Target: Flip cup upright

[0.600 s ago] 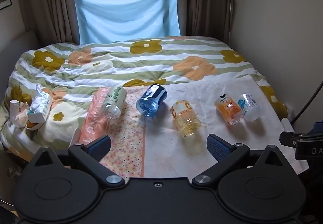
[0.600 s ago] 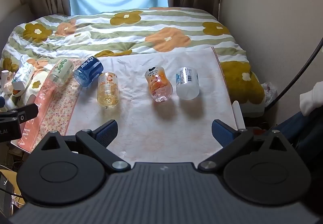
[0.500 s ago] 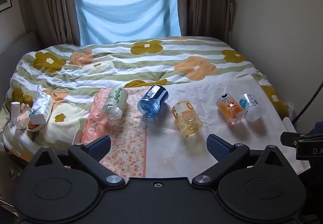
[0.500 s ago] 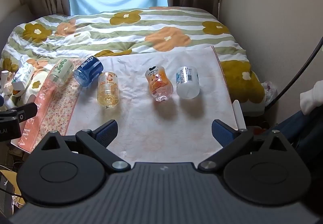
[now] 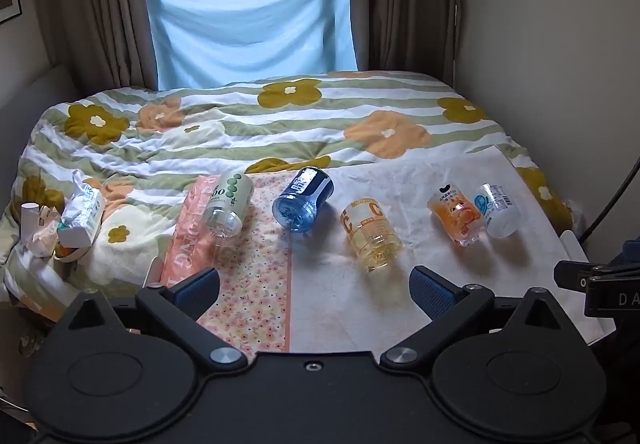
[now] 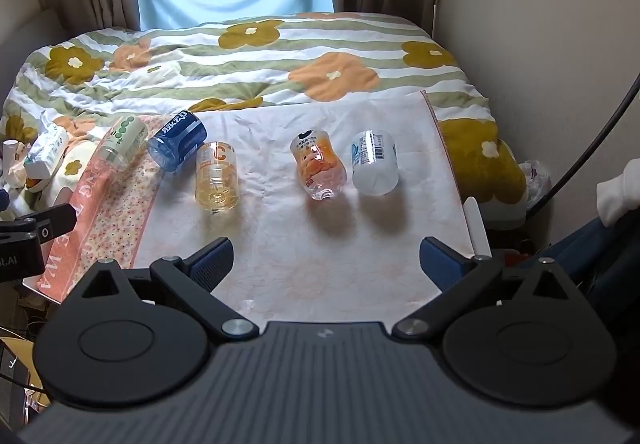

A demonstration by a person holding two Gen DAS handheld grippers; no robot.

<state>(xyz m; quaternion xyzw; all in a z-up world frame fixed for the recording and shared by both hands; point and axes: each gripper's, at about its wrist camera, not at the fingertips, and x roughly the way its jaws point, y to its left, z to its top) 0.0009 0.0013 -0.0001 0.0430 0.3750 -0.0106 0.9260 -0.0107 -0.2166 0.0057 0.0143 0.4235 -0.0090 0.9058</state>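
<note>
My right tool (image 6: 326, 264) is spread wide and holds nothing, hovering over the near edge of the bed; my left tool (image 5: 314, 286) is just as wide and empty, poised beside it toward the near left corner. Both sit level, fingers pointing toward the far edge, well short of any cup.

Five cups lie on their sides in a row across the white cloth (image 6: 304, 244) on the near half of the bed. From the right edge they are the clear cup with the barcode label (image 6: 374, 163), the orange-printed cup (image 6: 318, 165) just beside it, the yellow cup (image 6: 216, 177), the blue cup (image 6: 178, 145), and the green-dotted cup (image 6: 122, 141) on the floral cloth (image 5: 248, 284).

I'd start my right tool on the clear cup — nearest it. I judge the grip should span the body across its width, not its length, then roll the wrist so the base comes down flat. The quilt (image 5: 248, 123) under the cloth looks soft — set it down gently or it tips.
</note>
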